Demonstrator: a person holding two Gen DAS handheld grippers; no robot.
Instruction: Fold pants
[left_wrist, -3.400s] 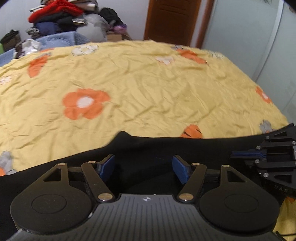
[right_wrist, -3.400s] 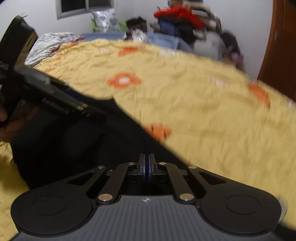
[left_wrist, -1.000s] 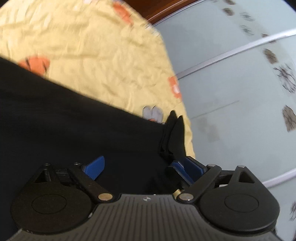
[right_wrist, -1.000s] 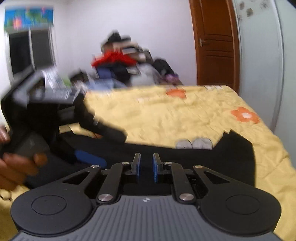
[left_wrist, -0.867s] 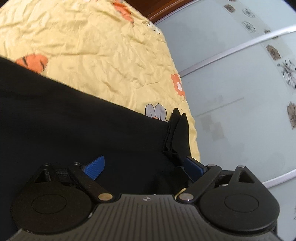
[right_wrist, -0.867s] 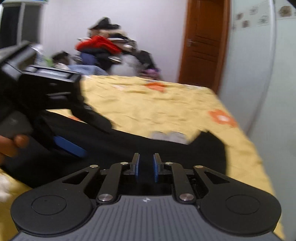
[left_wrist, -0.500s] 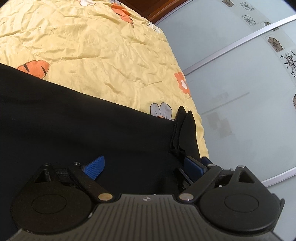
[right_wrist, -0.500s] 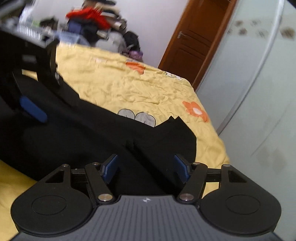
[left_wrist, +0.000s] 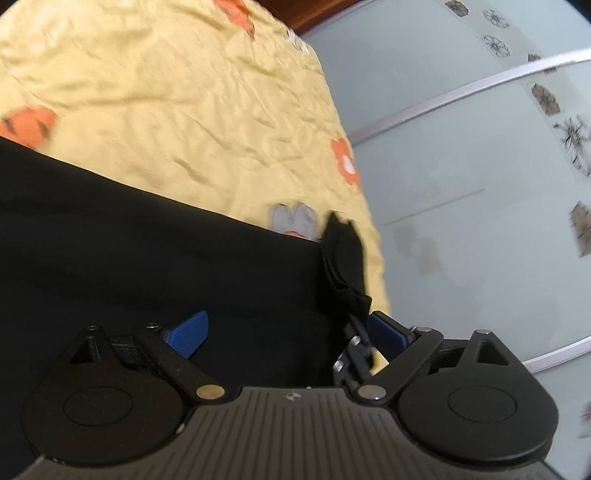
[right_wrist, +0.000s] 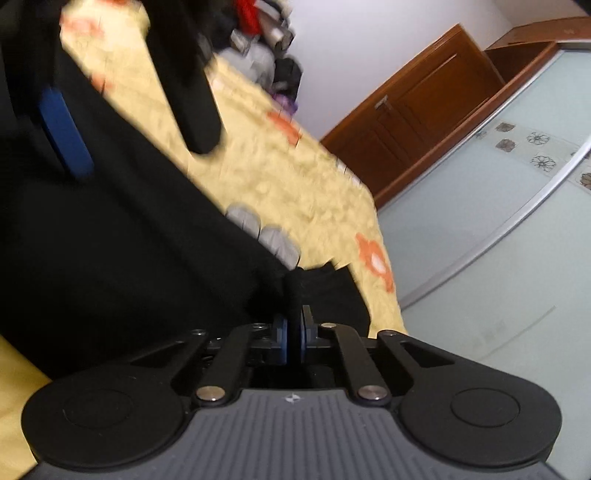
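black ribbed gripper bodies, round pivot discs, brass rivets, blue fingers (left_wrist: 186, 334).

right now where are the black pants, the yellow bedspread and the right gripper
black pants (left_wrist: 155, 258), left wrist view, on the flat dark cloth mid-frame
yellow bedspread (left_wrist: 177, 96), left wrist view, on bare wrinkled fabric
right gripper (right_wrist: 293, 334), right wrist view, midway between the blue pads, which pinch a fold of the pants

Yellow floral bedspread (left_wrist: 184, 92), wooden door (right_wrist: 413, 129), perhaps wardrobe (right_wrist: 498, 229)
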